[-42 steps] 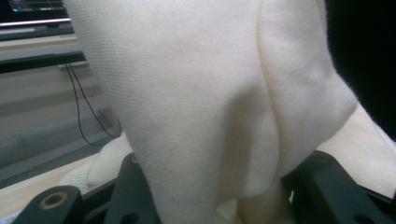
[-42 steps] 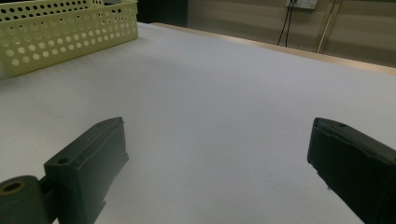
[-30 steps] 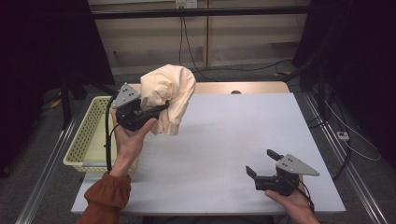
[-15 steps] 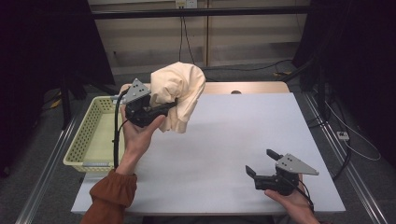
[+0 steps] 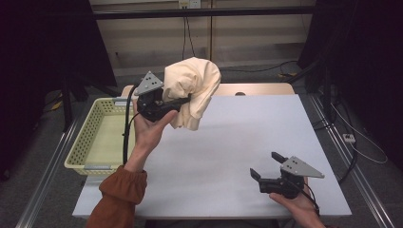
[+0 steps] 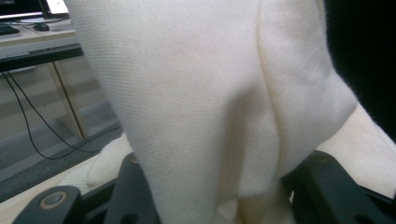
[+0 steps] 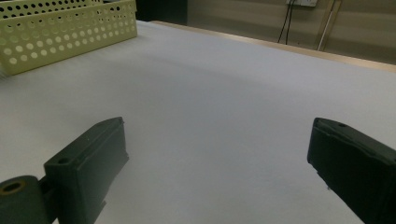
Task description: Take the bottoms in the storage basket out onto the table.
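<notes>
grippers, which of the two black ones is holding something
The left gripper, raised above the table's far left, is shut on the bunched cream cloth. The right gripper, low near the white table's front right, stands open with nothing between its jaws.

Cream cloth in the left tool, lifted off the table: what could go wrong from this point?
1. The left tool pinches the cream cloth in a bunched clump, so a loose fold might slip out and the cloth could drop onto the white table.
2. The hanging end dangles near the yellow basket; it could snag on the rim if swung that way.
3. The right tool rests open, far from the cloth, so it probably cannot catch a slip.
</notes>
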`<state>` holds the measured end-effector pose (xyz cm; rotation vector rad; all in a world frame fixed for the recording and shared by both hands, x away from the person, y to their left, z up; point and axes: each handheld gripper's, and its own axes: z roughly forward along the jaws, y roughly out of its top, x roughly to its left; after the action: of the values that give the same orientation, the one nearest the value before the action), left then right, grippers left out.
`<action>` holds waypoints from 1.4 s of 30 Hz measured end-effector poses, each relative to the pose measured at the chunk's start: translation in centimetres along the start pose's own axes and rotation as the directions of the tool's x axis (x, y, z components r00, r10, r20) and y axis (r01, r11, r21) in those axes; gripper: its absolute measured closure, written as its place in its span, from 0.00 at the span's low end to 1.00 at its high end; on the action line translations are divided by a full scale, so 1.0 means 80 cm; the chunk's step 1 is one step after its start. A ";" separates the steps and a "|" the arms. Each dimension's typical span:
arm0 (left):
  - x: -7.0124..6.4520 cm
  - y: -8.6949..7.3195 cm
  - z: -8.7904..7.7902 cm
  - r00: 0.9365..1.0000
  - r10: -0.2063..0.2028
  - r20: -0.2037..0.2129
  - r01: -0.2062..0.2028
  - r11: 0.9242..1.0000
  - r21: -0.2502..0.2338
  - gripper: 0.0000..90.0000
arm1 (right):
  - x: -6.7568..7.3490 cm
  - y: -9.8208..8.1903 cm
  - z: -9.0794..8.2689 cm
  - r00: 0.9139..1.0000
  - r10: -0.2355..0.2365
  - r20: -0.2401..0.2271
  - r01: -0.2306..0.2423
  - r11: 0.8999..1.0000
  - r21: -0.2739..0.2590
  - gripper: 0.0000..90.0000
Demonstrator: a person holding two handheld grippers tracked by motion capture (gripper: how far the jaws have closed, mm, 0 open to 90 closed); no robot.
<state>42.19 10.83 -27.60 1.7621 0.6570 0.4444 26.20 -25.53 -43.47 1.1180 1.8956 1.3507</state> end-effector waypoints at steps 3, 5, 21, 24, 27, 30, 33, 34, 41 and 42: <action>-0.002 -0.003 0.003 1.000 -0.002 -0.002 0.002 1.000 0.019 0.64 | 0.000 0.000 0.000 1.000 0.001 0.002 -0.001 1.000 -0.002 0.05; -0.004 -0.005 0.003 1.000 -0.005 0.001 0.005 1.000 0.019 0.64 | 0.000 0.000 -0.001 1.000 0.001 0.002 -0.001 1.000 -0.002 0.05; -0.027 -0.019 0.033 0.999 -0.002 0.053 -0.002 0.997 0.074 0.64 | 0.001 0.000 -0.001 1.000 0.001 -0.006 -0.001 1.000 -0.004 0.05; -0.029 -0.021 0.037 0.998 -0.003 0.056 -0.002 0.996 0.084 0.64 | 0.001 0.000 -0.001 1.000 0.000 -0.006 0.000 1.000 -0.004 0.05; -0.031 -0.022 0.039 0.998 0.000 0.058 -0.005 0.997 0.083 0.64 | 0.001 0.000 -0.001 1.000 0.001 -0.005 -0.001 1.000 -0.004 0.05; -0.033 -0.024 0.041 0.998 0.007 0.057 -0.012 0.995 0.096 0.64 | 0.001 0.000 -0.001 1.000 0.000 -0.006 0.000 1.000 -0.004 0.05; -0.033 -0.025 0.043 0.998 0.008 0.061 -0.015 0.995 0.104 0.64 | 0.001 0.000 -0.001 1.000 0.000 -0.006 0.000 1.000 -0.004 0.05; -0.032 -0.025 0.043 0.998 0.010 0.061 -0.016 0.995 0.103 0.64 | 0.001 0.000 -0.001 1.000 0.000 -0.006 0.000 1.000 -0.003 0.05; -0.030 -0.030 0.049 0.999 0.013 0.048 -0.019 0.991 0.131 0.64 | 0.001 0.000 -0.001 1.000 -0.001 -0.006 0.000 1.000 -0.004 0.05; -0.030 -0.031 0.051 0.999 0.014 0.046 -0.020 0.991 0.135 0.64 | 0.001 0.000 -0.001 1.000 -0.001 -0.005 0.001 1.000 -0.004 0.05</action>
<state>42.25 6.75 -31.08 1.9020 0.6533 0.3779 26.09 -25.51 -43.42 1.1126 1.8958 1.3577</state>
